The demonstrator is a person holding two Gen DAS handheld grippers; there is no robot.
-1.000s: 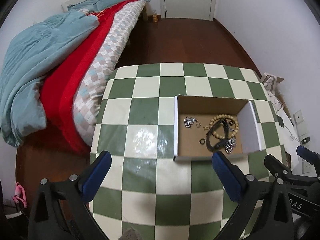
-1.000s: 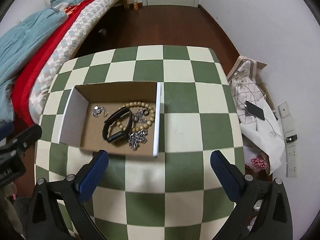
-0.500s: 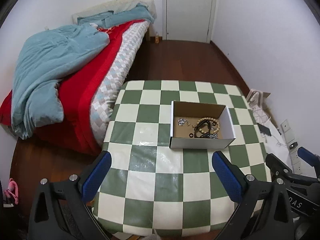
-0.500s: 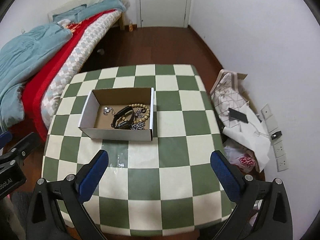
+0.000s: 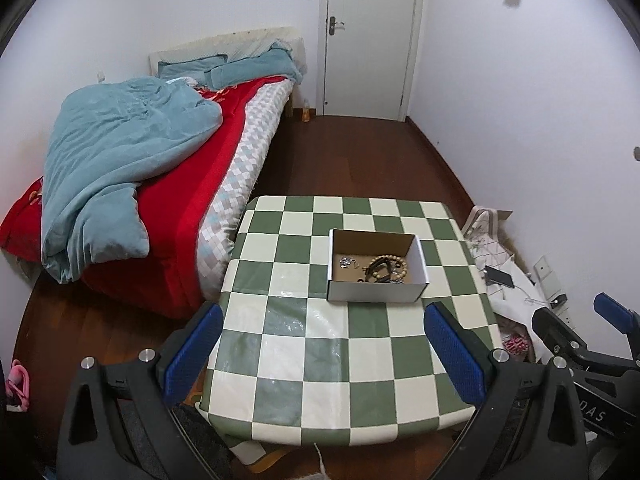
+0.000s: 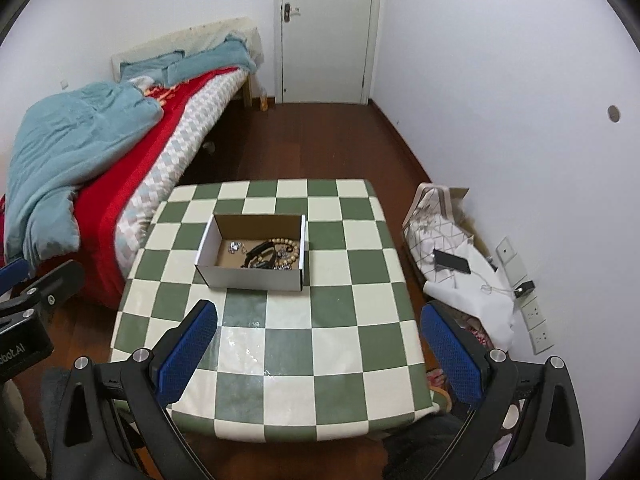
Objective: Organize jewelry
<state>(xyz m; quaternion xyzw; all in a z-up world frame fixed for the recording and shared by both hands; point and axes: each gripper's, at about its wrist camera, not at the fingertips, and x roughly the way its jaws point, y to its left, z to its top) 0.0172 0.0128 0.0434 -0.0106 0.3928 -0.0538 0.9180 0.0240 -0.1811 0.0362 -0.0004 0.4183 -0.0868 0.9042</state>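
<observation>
While both sets of jaws stand wide apart and empty, nothing of the jewelry is in hand. Left gripper (image 5: 322, 344): blue pads spread, held high above the near edge of the checkered table (image 5: 320, 360). Right gripper (image 6: 318, 344): likewise spread, gripping nothing, also raised over the near edge; seen from the left wrist camera at about 4 o'clock, well apart from the goods.

Outward from the jaws, toward 12 o'clock in both views: a white cardboard box (image 6: 248, 276), open at the top, resting on the table. Inside, a wooden bead bracelet (image 6: 289, 249) toward the 3 o'clock side, a black band (image 6: 260, 255) lying against it, a small silvery piece (image 6: 235, 247) apart at the 9 o'clock side, and what may be a metal chain near the front wall, too small to tell surely.

Judged from this: every visible piece already gathered in the box, none loose on the table. Heaped rather than sorted, though, so perhaps untangling left, or nothing.

Farther out: bed (image 5: 132, 184) at 10 o'clock, door (image 5: 370, 36) at 12, bags (image 6: 452, 248) on the floor at 3.
</observation>
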